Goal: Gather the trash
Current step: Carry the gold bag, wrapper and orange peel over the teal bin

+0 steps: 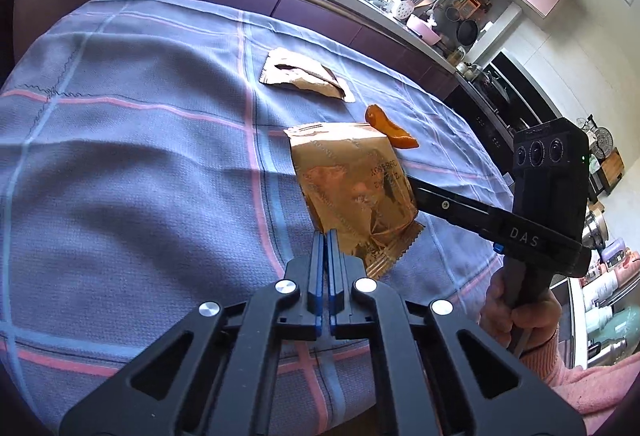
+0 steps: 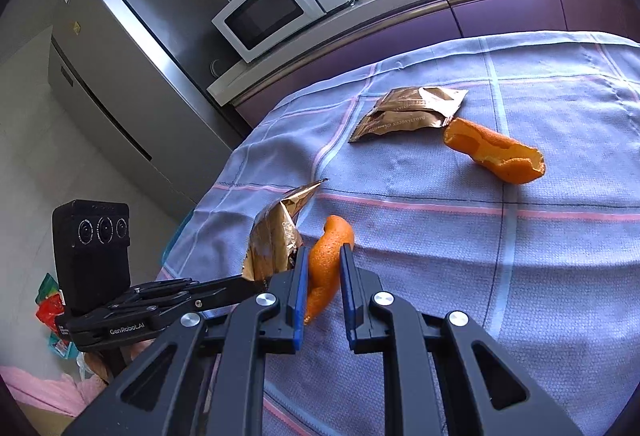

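Where wrapper [image 1: 352, 188] hides right gripper [image 2: 324, 256], peel [image 2: 326, 268] unseen

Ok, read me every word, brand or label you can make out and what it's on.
"DAS": right gripper arm.
"GenRobot.AI": left gripper body.
Held gold wrapper: mirrored print, unreadable.
Flat brown wrapper: lettering too blurred.
Microwave brand: too small.

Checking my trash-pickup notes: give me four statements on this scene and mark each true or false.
1. The left gripper pinches a gold wrapper. True.
2. An orange peel sits between the fingers of the right gripper. True.
3. Only one peel is visible. False: a second peel lies on the cloth beside another wrapper.
4. The cloth is plain red. False: it is blue-grey with pink and blue lines.
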`<state>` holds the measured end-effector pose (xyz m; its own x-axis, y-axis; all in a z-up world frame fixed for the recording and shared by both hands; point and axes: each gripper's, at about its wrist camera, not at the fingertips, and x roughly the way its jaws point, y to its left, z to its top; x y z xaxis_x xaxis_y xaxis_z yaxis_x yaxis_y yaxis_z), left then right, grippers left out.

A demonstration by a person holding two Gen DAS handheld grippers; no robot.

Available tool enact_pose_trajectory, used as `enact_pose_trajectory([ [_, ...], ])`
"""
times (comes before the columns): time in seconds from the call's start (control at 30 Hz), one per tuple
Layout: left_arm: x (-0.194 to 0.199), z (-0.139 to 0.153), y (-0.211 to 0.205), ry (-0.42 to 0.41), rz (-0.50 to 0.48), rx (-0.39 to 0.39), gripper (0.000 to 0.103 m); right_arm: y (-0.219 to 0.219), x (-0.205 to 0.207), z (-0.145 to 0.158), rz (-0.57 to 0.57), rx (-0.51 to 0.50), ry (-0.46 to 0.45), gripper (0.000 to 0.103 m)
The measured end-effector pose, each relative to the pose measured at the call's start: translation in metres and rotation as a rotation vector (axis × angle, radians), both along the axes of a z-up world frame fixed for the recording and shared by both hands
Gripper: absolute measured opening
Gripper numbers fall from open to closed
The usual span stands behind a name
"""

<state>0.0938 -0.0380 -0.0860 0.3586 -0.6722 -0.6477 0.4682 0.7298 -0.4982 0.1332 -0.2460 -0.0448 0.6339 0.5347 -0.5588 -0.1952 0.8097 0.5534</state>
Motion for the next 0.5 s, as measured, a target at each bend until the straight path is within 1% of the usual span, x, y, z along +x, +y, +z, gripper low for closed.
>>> enact_pose_trajectory([
  [0.2, -0.007, 0.017, 0.031, -0.060, 0.053, -0.003, 0.001, 0.017, 0.009, 0.010, 0.044, 0.007, -0.024, 0.014],
  [0.5, -0.019, 0.042, 0.102, -0.116, 0.195, -0.015, 0.001, 0.051, 0.030, 0.023, 0.111, 0.013, -0.047, 0.013],
])
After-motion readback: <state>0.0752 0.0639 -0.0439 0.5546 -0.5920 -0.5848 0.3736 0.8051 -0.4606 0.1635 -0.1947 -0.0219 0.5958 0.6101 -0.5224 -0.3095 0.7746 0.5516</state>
